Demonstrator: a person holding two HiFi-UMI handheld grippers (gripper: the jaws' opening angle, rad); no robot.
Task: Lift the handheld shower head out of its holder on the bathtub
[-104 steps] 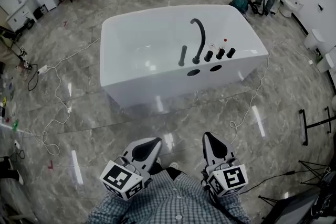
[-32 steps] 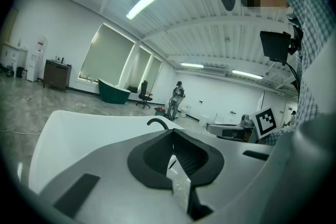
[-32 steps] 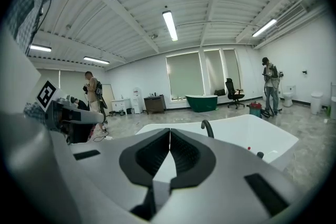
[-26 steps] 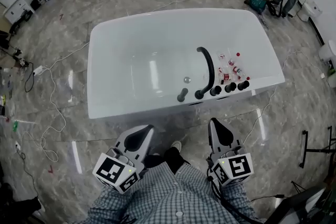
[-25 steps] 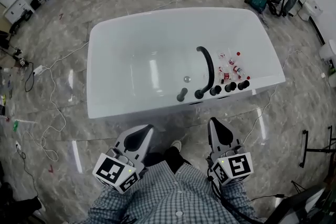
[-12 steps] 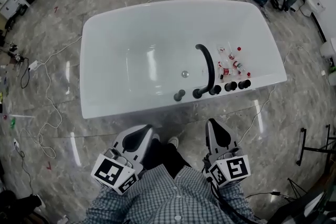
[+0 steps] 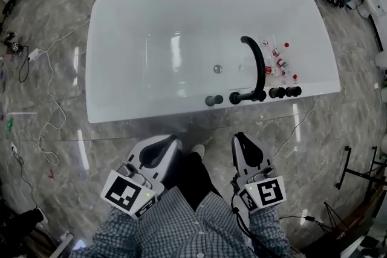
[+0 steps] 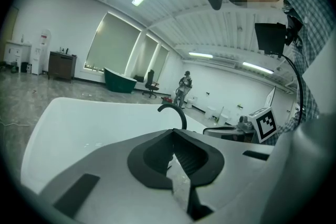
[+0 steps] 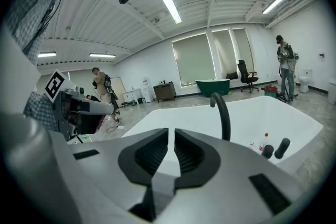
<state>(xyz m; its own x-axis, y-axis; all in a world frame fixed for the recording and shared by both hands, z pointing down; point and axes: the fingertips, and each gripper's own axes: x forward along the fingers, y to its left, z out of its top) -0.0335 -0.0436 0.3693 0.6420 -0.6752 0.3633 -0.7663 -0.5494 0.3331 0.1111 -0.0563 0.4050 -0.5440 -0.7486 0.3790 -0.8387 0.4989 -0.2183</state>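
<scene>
The white bathtub (image 7: 121,51) fills the middle of the head view. On its near rim the black handheld shower head (image 7: 210,100) stands upright in its holder, left of the curved black spout (image 7: 257,66) and two black knobs (image 7: 285,92). My left gripper (image 7: 171,142) and right gripper (image 7: 239,138) hang side by side over the floor, short of the rim, both shut and empty. In the left gripper view the jaws (image 8: 172,132) point at the spout (image 8: 176,113). The right gripper view shows the shut jaws (image 9: 171,132), the spout (image 9: 223,113) and a knob (image 9: 283,147); the shower head is hidden there.
Several small bottles (image 7: 278,60) lie inside the tub by the spout. Cables (image 7: 54,106) trail over the marble floor at the left, another cable (image 7: 299,124) at the right. A black stand (image 7: 357,166) is at the right edge. A person (image 9: 286,68) stands far off.
The tub has drawn closer and now lies almost straight below, its near rim just ahead of both grippers. Both grippers have sunk a little and stay shut and empty.
</scene>
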